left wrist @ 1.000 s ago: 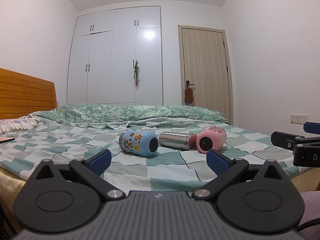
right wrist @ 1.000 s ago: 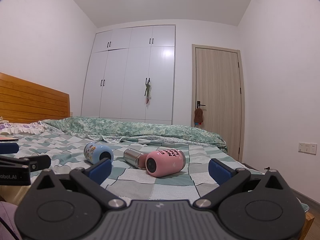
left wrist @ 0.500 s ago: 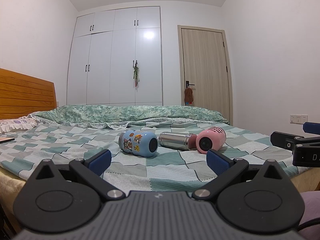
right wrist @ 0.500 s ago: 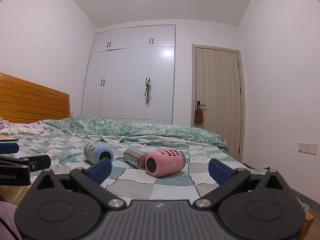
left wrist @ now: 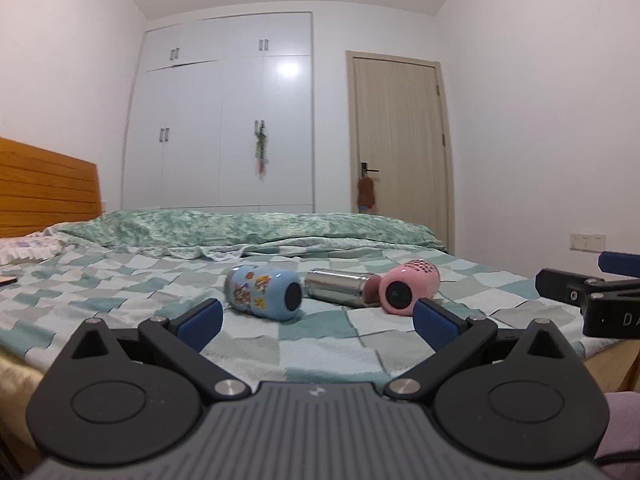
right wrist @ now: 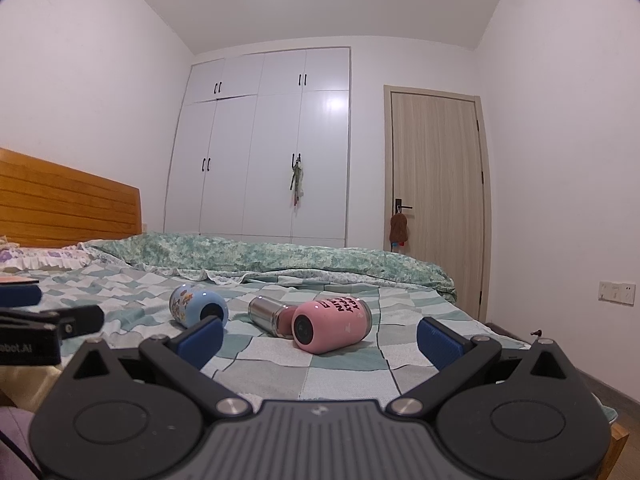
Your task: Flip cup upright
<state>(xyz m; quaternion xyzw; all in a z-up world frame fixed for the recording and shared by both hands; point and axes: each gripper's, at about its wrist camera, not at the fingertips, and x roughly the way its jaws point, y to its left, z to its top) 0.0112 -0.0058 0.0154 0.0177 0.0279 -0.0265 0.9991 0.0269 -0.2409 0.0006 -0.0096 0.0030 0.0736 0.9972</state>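
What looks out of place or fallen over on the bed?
Three cups lie on their sides on the checked bedcover: the blue sticker cup, the steel cup and the pink cup. None stands upright. Steel and pink look touching. No spill is visible.

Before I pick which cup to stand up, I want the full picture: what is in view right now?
Blue cylindrical cup with cartoon stickers: 1, lying on its side, left of the three.
Silver steel cup: 1, on its side, middle.
Pink cup with black lettering: 1, on its side, right.
Green-and-white checked bed sheet: 1, under the cups.
Green floral quilt: 1, far edge of bed.
Wooden headboard: 1, orange-brown, left.
White wardrobe: 1, back wall.
Wooden door: 1, beige, right of wardrobe.
Left gripper: open, short of cups.
Right gripper: open, short of cups.
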